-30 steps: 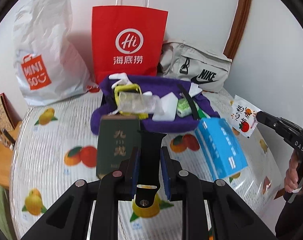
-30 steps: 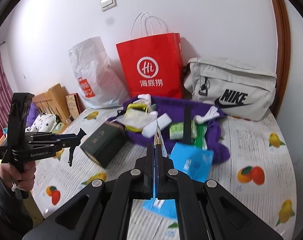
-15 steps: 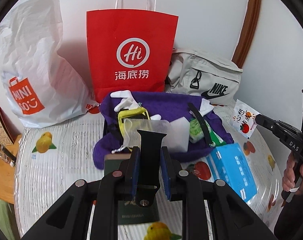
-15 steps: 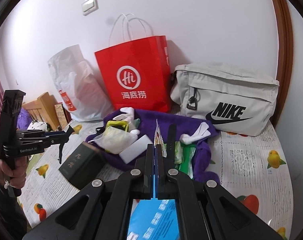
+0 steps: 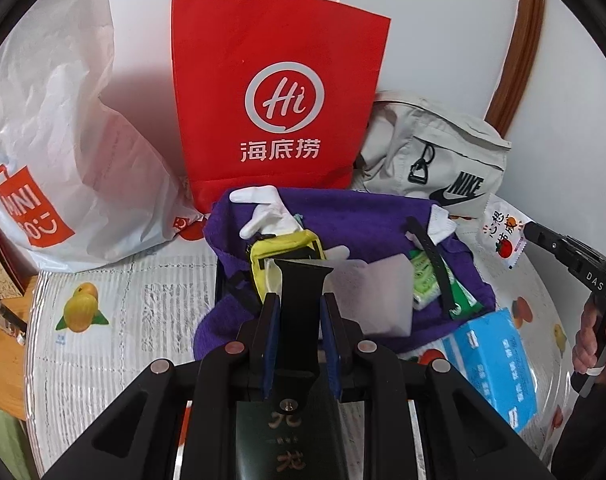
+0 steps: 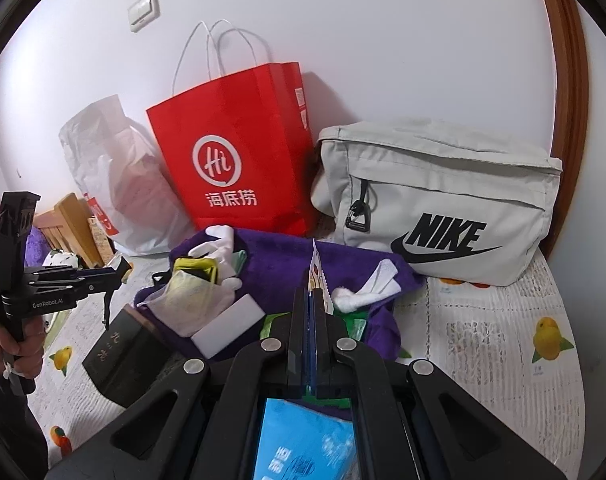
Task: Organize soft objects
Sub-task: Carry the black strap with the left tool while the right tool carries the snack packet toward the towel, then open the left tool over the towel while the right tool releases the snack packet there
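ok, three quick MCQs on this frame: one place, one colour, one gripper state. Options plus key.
1. Where is the red bag?
A. right of the Nike bag
B. between the white bag and the Nike bag
C. flat on the towel

2. What colour is the towel under the clutter?
A. purple
B. green
C. grey

3. What does the left gripper hold?
A. nothing, open
B. a white glove
C. a black strap

Key: B, it stands at the wall between them; A, purple cloth shows in both views; C, the strap sits clamped between its fingers.
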